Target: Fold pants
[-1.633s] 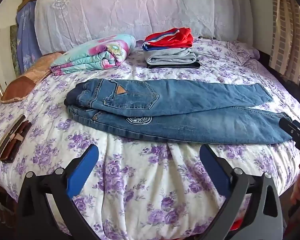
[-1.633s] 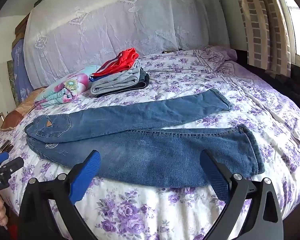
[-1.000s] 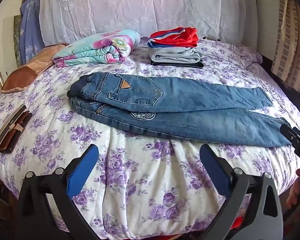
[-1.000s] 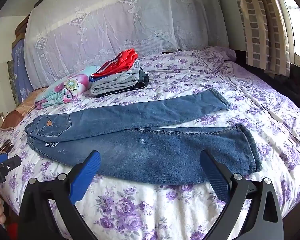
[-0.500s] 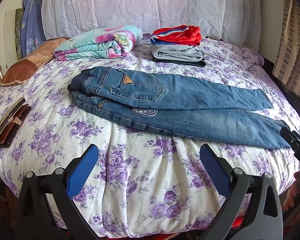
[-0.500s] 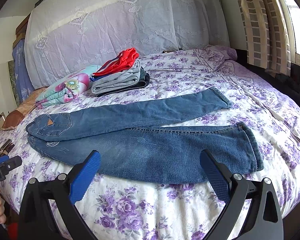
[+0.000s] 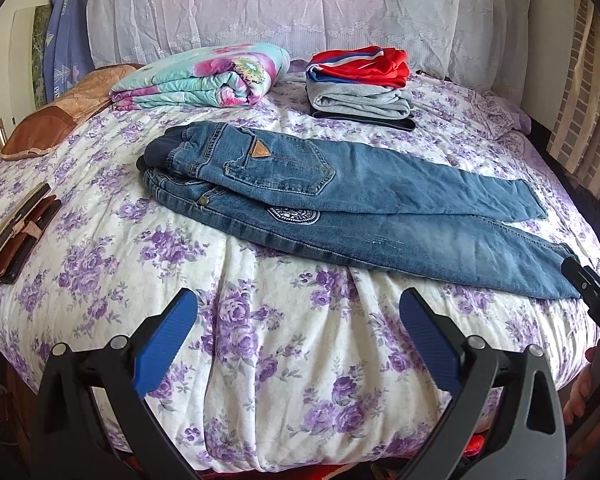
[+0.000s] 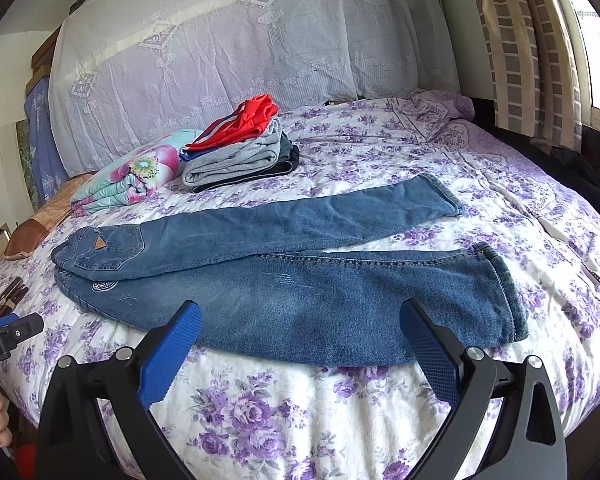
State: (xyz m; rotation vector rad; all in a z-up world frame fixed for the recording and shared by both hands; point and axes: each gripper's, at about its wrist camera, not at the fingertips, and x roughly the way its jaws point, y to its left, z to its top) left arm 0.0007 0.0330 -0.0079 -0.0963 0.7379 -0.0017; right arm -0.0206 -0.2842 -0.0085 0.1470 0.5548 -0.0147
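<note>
The big bed with the white quilt covered in purple flowers (image 7: 284, 364) is soft and puffy, so if you push down hard, your fingers may grab quilt along with the pants. The blue denim jeans (image 7: 380, 220) lie across the middle of it, folded in half the long way, waist to your left and leg ends to your right. The two legs do not line up; the top one angles away, so a fold now would likely come out crooked. The near leg sits close to the bed's front edge, and a pull toward you could slide it off. The stack of folded red and grey clothes (image 7: 360, 84) and the rolled flowery blanket (image 7: 204, 76) sit behind, well apart. Your left gripper (image 7: 298, 334) and right gripper (image 8: 300, 344) both gape wide and hold nothing.
</note>
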